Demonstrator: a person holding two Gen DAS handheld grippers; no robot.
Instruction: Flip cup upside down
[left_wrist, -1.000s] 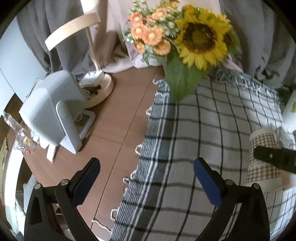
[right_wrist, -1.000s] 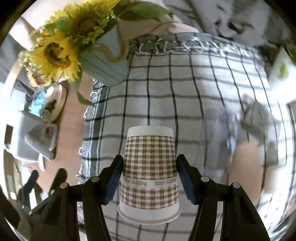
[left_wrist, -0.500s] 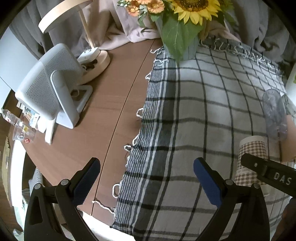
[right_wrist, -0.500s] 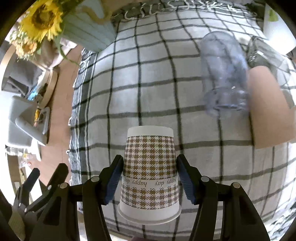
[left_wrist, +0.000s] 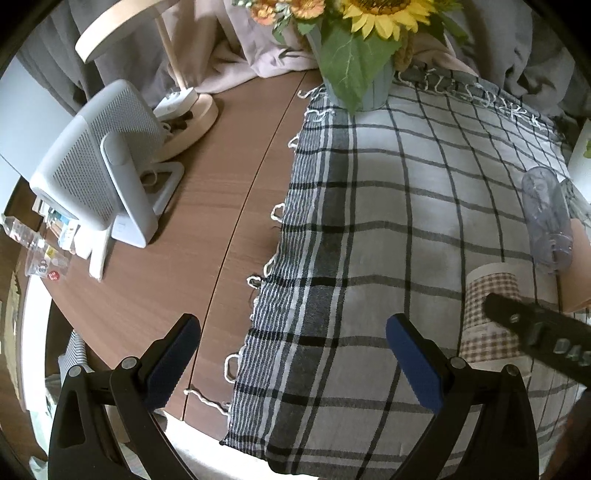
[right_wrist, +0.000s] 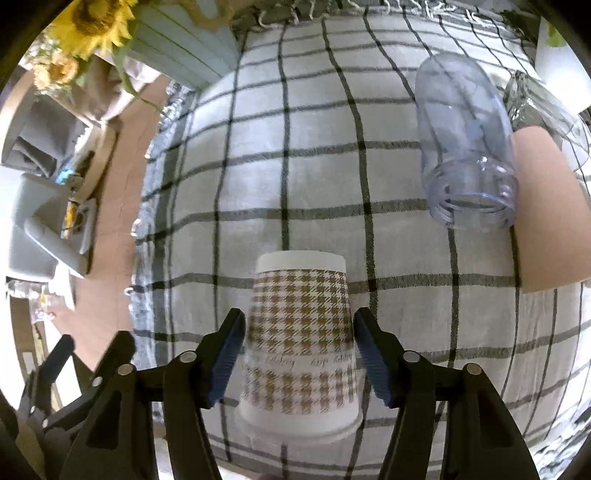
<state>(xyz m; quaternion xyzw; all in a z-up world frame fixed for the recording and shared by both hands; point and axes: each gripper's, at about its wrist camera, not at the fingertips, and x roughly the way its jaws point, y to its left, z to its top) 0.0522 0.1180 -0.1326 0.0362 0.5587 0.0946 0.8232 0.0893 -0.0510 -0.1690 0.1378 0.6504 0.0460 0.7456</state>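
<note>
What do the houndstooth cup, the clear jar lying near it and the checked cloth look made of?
Houndstooth cup: apparently paper, matte, with printed pattern and a rolled rim. Clear jar: see-through with a bluish tint and a threaded neck; probably plastic, though glass can't be excluded. Checked cloth: woven fabric, matte, with fringed, looped edges.

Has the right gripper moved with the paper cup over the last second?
Yes. The right gripper has pulled back from the sunflower pot, holding the paper cup above the checked cloth.
</note>
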